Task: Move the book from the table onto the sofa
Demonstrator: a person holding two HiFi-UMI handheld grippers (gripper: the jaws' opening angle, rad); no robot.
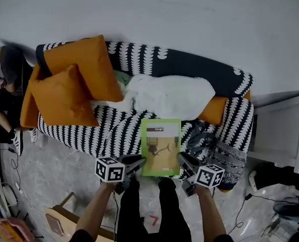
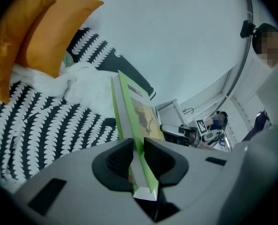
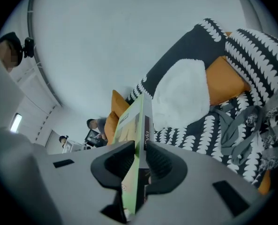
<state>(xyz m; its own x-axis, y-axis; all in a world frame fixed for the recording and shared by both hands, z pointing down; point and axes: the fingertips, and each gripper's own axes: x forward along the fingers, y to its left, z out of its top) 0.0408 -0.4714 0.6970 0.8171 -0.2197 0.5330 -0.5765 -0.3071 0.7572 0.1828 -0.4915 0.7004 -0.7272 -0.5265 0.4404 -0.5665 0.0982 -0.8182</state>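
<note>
- Book [image 1: 161, 147], green-covered, hangs face up over the front of the sofa [image 1: 114, 132] seat, carried between my two tools.
- My left gripper [image 1: 133, 164] is clamped on its left edge and my right gripper [image 1: 185, 163] on its right edge, each with its jaws partly closed and pressed on the covers.
- Only the left gripper view shows the white page block edge-on between my pads [image 2: 121, 159]. It also shows the other tool across the cover.
- Only the right gripper view shows the dark printed strip along the book's side, and people seated past the sofa's far end.
- From the head view I cannot tell whether the book touches the seat or floats just above it.
- Bare patterned seat lies under the book. The white throw [image 1: 172, 96] is just beyond its far edge, the grey garment [image 1: 203, 141] is close on the right, and the orange cushions [image 1: 71, 87] are well off to the left.
- Both my forearms reach forward side by side, with the tools tilted downward and the marker cubes outward.
</note>
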